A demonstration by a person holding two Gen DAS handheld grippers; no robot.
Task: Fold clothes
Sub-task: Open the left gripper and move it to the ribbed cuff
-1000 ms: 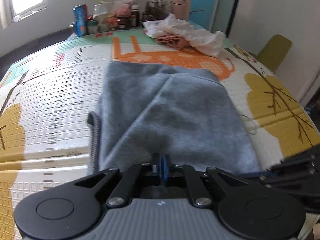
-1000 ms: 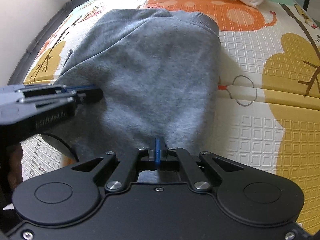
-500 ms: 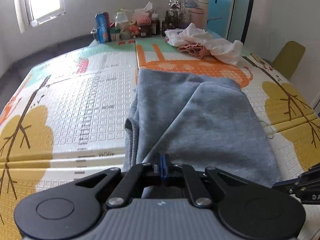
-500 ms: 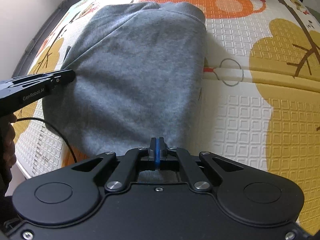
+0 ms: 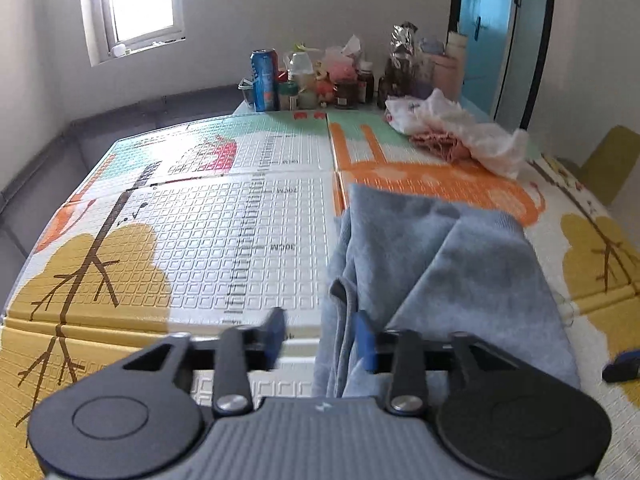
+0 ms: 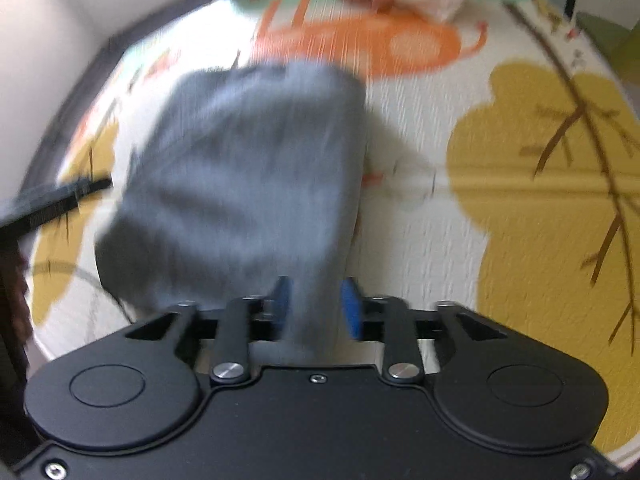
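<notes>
A grey sweatshirt lies folded lengthwise on the patterned play mat. Its near edge runs between the blue pads of my left gripper, which stands open. In the right wrist view the same grey sweatshirt is motion-blurred; its near edge hangs between the spread blue pads of my right gripper, also open. The left gripper's finger shows as a dark bar at that view's left. A blue tip of the right gripper peeks in at the left view's right edge.
A pile of white and pink clothes lies at the mat's far right. Cans, jars and bottles crowd the far edge under a window. A green chair stands to the right, near a blue door.
Both grippers have gone from shut on the sweatshirt's near edge to open. Both have pulled back and lifted, and the right wrist view is blurred by motion.
</notes>
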